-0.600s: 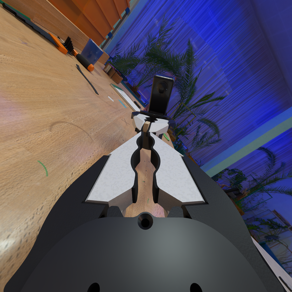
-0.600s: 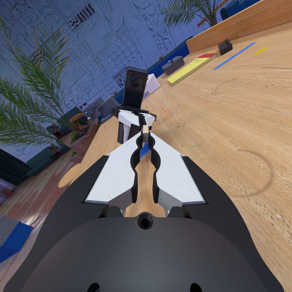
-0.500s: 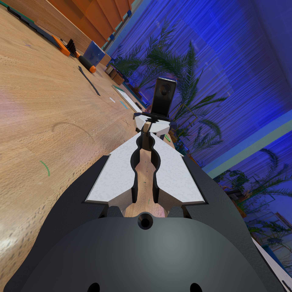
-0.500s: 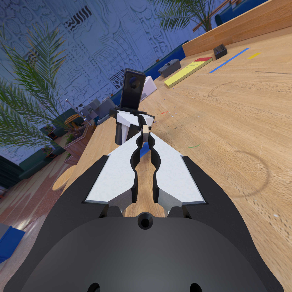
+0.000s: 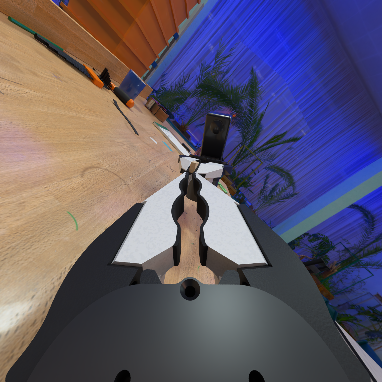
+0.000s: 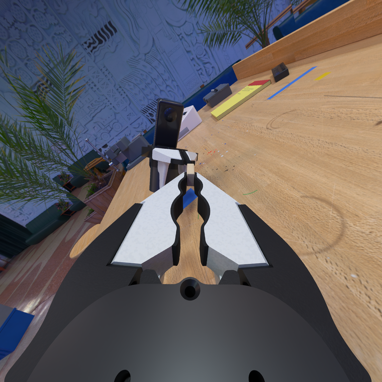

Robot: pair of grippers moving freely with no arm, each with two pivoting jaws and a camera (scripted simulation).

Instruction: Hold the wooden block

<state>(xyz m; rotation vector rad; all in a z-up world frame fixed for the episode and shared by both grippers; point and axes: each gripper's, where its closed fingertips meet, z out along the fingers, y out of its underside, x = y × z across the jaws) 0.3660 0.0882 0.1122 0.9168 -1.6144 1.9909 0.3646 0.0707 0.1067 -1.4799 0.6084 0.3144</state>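
The wooden block (image 5: 194,166) is a small pale stick held in the air above the wooden table (image 5: 62,144). My left gripper (image 5: 190,174) is shut on its near end. My right gripper (image 5: 203,167) faces it from beyond and grips the far end. In the right wrist view the block (image 6: 190,170) sits between the tips of my right gripper (image 6: 190,177), which is shut on it. My left gripper (image 6: 175,158) faces it there, shut on the other end.
In the left wrist view an orange-handled screwdriver (image 5: 124,99), a blue cup (image 5: 132,85), a black strip (image 5: 126,119) and a notepad (image 5: 168,134) lie farther off. In the right wrist view there are a yellow pad (image 6: 241,98), a grey box (image 6: 218,95), a white wedge (image 6: 189,122) and a vise (image 6: 124,151) by the table edge.
Both grippers keep their hold on the block. Both views have drifted a little, so the table things sit slightly lower in the frames.
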